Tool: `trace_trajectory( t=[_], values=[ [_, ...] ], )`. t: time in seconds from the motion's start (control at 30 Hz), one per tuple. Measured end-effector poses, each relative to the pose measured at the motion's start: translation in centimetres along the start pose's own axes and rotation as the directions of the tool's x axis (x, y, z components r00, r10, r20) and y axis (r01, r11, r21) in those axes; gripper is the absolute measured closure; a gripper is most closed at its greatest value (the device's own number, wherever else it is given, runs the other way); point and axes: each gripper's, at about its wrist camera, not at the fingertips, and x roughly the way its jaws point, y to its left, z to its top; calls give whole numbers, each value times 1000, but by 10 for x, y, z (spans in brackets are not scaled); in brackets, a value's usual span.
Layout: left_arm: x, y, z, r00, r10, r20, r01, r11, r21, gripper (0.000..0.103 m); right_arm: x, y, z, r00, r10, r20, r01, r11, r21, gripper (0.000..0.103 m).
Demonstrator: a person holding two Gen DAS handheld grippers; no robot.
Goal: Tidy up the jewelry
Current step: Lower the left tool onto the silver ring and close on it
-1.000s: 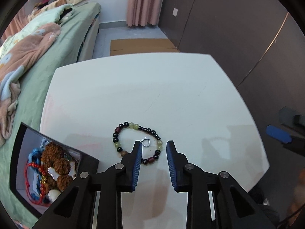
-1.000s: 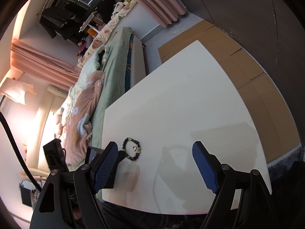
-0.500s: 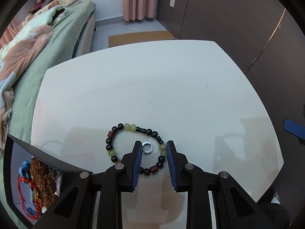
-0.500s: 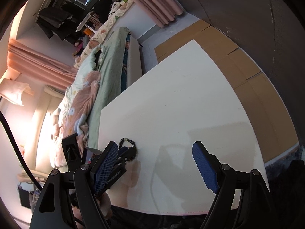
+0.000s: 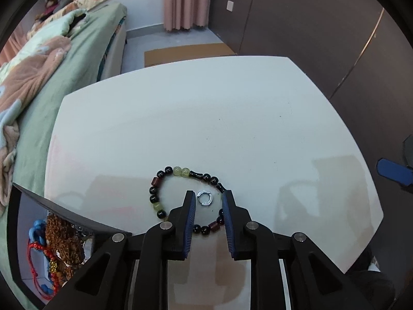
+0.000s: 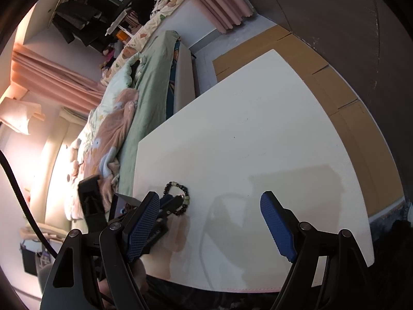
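Left gripper has come down over the small silver metal ring, lower centre of frame, inside the loop of the black, green and brown bead bracelet on the white worktop. Its fingers have just been closing, ring between them, pads not yet touching. Pick looks imminent. Right gripper fingers spread wide, empty. Black open jewelry box sits lower left.

White table with rounded corners, glossy top. Bed just beside its left edge, green sheet, rumpled peach and mint blanket. Dark brown wall panels on the right, white wall switch. Pink curtains at the far wall. Grey floor, flattened cardboard laid on it. Strong warm glare at the left of the right wrist view.
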Motion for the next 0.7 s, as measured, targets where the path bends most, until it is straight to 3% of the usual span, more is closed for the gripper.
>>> trace_trajectory(
  t=[0.23, 0.4, 0.7],
  values=[
    [-5, 9, 3, 1000, 16, 9, -16, 1000, -13, 87, 0, 0, 1, 1000, -9, 2, 9, 1000, 9, 22],
    [6, 4, 1, 999, 21, -32, -20, 1000, 15, 87, 1, 5, 0, 1000, -5, -1, 5, 1000, -4, 22],
    [9, -10, 3, 998, 55, -22, -53, 996, 75, 87, 0, 2, 1, 1000, -10, 0, 10, 1000, 7, 22]
  ],
)
